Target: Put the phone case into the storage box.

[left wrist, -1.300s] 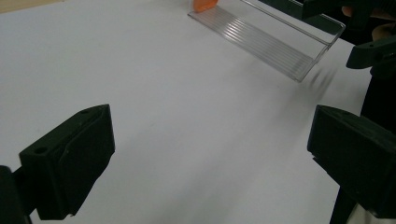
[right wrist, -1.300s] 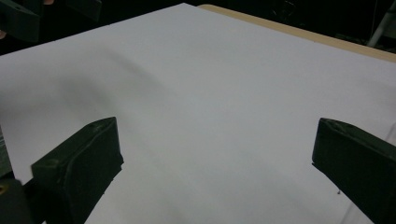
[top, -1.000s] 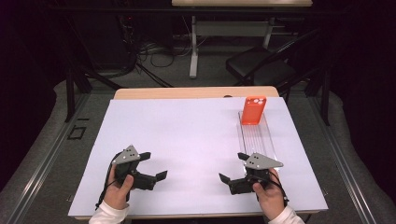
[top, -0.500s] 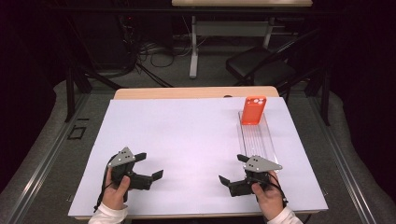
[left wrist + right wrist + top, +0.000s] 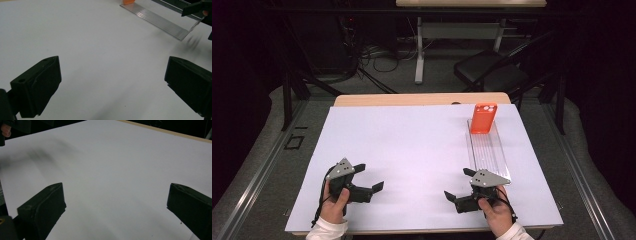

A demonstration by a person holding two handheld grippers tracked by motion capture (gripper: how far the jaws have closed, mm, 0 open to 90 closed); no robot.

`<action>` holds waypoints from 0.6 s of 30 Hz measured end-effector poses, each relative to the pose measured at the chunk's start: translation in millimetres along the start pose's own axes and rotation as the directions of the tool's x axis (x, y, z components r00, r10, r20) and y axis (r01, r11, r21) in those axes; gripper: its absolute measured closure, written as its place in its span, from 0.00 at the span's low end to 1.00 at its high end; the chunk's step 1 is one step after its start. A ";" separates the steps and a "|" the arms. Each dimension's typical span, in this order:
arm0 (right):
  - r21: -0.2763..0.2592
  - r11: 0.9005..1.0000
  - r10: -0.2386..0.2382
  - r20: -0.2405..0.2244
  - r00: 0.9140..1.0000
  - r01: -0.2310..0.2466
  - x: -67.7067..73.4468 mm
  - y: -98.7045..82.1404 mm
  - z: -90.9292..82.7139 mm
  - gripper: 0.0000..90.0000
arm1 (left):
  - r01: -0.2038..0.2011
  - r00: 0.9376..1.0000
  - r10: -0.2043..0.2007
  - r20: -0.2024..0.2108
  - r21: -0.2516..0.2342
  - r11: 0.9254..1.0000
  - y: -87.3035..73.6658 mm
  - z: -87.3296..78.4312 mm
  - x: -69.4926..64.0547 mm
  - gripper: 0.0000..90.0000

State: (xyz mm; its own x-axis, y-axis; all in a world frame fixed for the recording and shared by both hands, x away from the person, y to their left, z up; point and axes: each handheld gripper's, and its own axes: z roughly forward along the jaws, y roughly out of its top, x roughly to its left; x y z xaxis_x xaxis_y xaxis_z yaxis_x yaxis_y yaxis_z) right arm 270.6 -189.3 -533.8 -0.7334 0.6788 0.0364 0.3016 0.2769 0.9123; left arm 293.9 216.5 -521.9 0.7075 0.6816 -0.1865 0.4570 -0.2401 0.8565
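Your left claw [image 5: 370, 176] sits low over the white sheet [image 5: 412, 150] that covers the worktop [image 5: 422, 99], and your hand [image 5: 335, 202] grips it from behind near the sheet's near edge. Its jaws stand wide apart with nothing between them; in the left gripper view the left claw [image 5: 112, 82] has bare white sheet across the whole gap.

Your right claw [image 5: 459, 184] is likewise spread wide and empty, held just above the sheet and pointed toward the left claw, with your right hand [image 5: 495, 214] behind it. In the right gripper view the right claw [image 5: 115, 205] frames plain sheet, and the wooden edge of the worktop [image 5: 175, 135] runs along the top right.

The clear ridged tray [image 5: 487, 150] lies on the sheet, lengthwise away from you. Its near end is just beside your right claw and well apart from the left one. The orange block [image 5: 483, 118] stands upright at the far end of that tray, well apart from both claws. In the left gripper view the tray [image 5: 160, 23] runs across the upper right, with a sliver of the orange block [image 5: 128, 2] at the top edge beyond it.

Neither claw touches the tray or the block.
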 end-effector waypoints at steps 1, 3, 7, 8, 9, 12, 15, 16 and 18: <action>0.000 1.000 0.000 0.000 1.000 0.000 0.0 0.0 0.0 0.01 | 0.000 1.000 0.000 0.001 0.000 1.000 -0.7 0.3 1.0 0.01; 0.001 1.000 -0.010 -0.005 1.000 0.010 1.6 -1.3 1.6 0.01 | 0.003 1.000 -0.003 0.003 0.006 1.000 -2.1 1.4 2.4 0.01; 0.005 1.000 -0.014 -0.013 1.000 0.014 3.0 -3.1 4.2 0.01 | 0.002 1.000 -0.002 -0.004 0.011 1.000 -4.5 3.4 4.5 0.01; 0.011 1.000 -0.021 -0.013 1.000 0.021 3.2 -3.7 5.2 0.01 | 0.003 1.000 -0.003 -0.006 0.011 1.000 -4.9 3.6 4.8 0.01; 0.014 1.000 -0.020 -0.015 1.000 0.020 3.7 -4.3 6.3 0.01 | 0.003 1.000 -0.003 -0.007 0.010 1.000 -5.2 3.6 5.1 0.01; 0.012 1.000 -0.023 -0.021 1.000 0.024 5.2 -5.2 7.8 0.01 | 0.003 1.000 -0.003 -0.006 0.013 1.000 -5.8 4.3 5.2 0.01; 0.009 1.000 -0.024 -0.029 0.999 0.024 6.2 -4.9 7.0 0.01 | 0.002 1.000 -0.002 -0.007 0.014 1.000 -6.1 4.8 4.7 0.01; 0.009 1.000 -0.022 -0.029 0.999 0.022 6.3 -4.8 6.9 0.01 | 0.003 1.000 -0.003 -0.004 0.015 1.000 -6.1 5.0 4.6 0.01; 0.009 1.000 -0.022 -0.030 0.999 0.022 6.0 -4.7 6.9 0.01 | 0.003 1.000 -0.003 -0.005 0.014 1.000 -6.4 5.7 4.4 0.01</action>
State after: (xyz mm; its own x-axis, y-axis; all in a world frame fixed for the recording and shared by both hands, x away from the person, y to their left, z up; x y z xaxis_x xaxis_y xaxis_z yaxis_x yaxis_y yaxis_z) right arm 269.0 -181.8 -540.6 -0.7580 0.6516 0.0289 0.2907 0.2979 0.9092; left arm 297.2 217.1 -531.0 0.7033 0.6860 -0.1864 0.4666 -0.2477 0.8491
